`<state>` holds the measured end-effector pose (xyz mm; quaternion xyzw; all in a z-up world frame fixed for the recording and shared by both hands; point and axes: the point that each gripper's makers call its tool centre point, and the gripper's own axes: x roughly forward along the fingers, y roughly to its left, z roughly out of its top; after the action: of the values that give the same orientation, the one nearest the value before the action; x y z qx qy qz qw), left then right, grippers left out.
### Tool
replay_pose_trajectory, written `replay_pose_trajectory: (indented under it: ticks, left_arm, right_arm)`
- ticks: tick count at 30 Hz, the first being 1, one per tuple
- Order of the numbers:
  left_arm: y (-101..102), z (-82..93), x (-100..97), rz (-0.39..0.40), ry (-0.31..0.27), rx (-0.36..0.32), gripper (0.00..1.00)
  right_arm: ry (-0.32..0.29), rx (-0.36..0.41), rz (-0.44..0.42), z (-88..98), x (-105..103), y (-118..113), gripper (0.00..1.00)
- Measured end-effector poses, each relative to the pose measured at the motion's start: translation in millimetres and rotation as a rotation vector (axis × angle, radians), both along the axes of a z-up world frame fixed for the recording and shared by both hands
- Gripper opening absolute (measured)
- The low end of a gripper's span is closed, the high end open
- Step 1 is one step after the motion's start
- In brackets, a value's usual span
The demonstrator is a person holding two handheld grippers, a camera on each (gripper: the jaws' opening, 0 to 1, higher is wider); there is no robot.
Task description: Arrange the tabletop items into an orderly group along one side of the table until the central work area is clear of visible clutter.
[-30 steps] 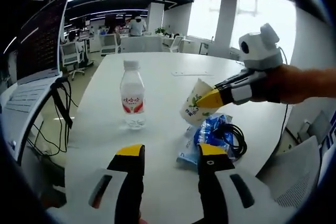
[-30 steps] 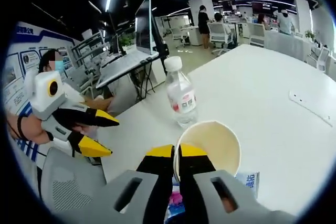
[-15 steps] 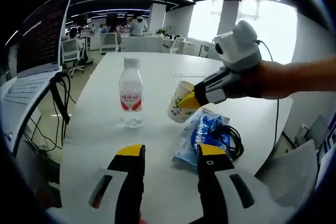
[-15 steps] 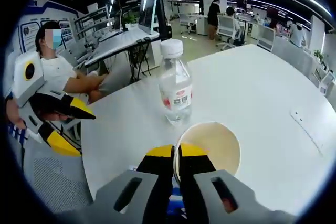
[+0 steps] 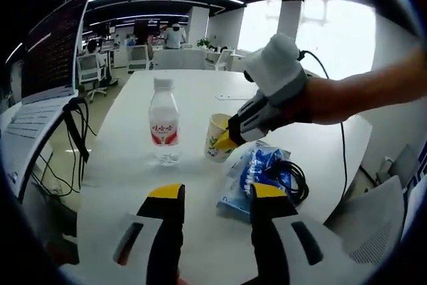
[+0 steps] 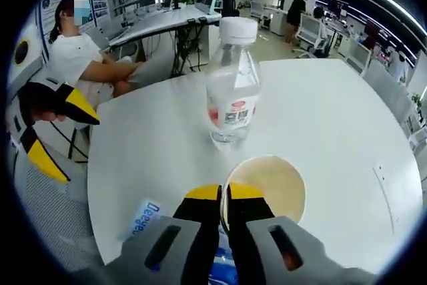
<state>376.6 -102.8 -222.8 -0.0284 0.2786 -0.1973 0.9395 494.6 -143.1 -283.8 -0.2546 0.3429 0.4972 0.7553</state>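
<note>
A paper cup (image 5: 217,138) with a green print is held by its rim in my right gripper (image 5: 229,141), which reaches in from the right in the left gripper view. The right gripper view has the cup (image 6: 275,185) open-mouthed just past my right gripper (image 6: 223,195), jaws shut on its rim. A clear water bottle (image 5: 163,122) with a red label stands upright left of the cup; it rises right behind the cup as the bottle (image 6: 231,91). My left gripper (image 5: 212,193) is open over bare table, and it appears at the left edge as the left gripper (image 6: 55,128).
A blue packet (image 5: 248,178) and a coiled black cable (image 5: 293,178) lie right of the cup on the white table (image 5: 133,185). A laptop (image 5: 47,65) on a stand sits off the table's left side. A seated person (image 6: 87,65) is beyond the table edge.
My right gripper has carried the cup leftward and lower, ending close beside the bottle. The left gripper has stayed put and open.
</note>
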Motion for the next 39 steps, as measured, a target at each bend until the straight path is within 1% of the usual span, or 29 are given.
replay_pose_trajectory:
  ticks: [5, 8, 12, 17, 21, 27, 33, 39]
  left_arm:
    - [1.3, -0.5, -2.4, 0.004, 0.005, -0.002, 0.38]
    - [3.4, 0.0, -3.5, 0.011, 0.006, -0.004, 0.38]
    - [4.1, -0.3, -4.6, 0.014, 0.008, -0.007, 0.38]
    - [0.8, -3.1, -7.6, 0.009, 0.014, -0.007, 0.38]
    - [-0.8, -4.7, -7.9, 0.009, 0.016, -0.009, 0.38]
    - [1.3, -3.9, -6.5, 0.023, 0.013, -0.013, 0.38]
    - [2.3, -3.9, -6.4, 0.027, 0.011, -0.008, 0.38]
    - [1.1, -3.8, -8.6, 0.024, 0.012, -0.005, 0.37]
  right_arm:
    - [-0.036, -0.049, 0.040, -3.8, 3.9, 3.6, 0.00]
    - [-0.038, -0.057, 0.053, -8.1, 5.8, 7.5, 0.00]
    - [-0.056, -0.084, 0.077, -13.0, 9.0, 10.5, 0.00]
    - [-0.076, -0.108, 0.115, -14.1, 10.2, 19.3, 0.00]
    - [-0.084, -0.116, 0.129, -15.6, 14.4, 23.4, 0.00]
    - [-0.101, -0.129, 0.147, -15.1, 13.0, 25.7, 0.00]
    - [-0.108, -0.133, 0.137, -17.6, 19.6, 25.4, 0.01]
    - [-0.117, -0.129, 0.133, -13.4, 17.3, 25.5, 0.03]
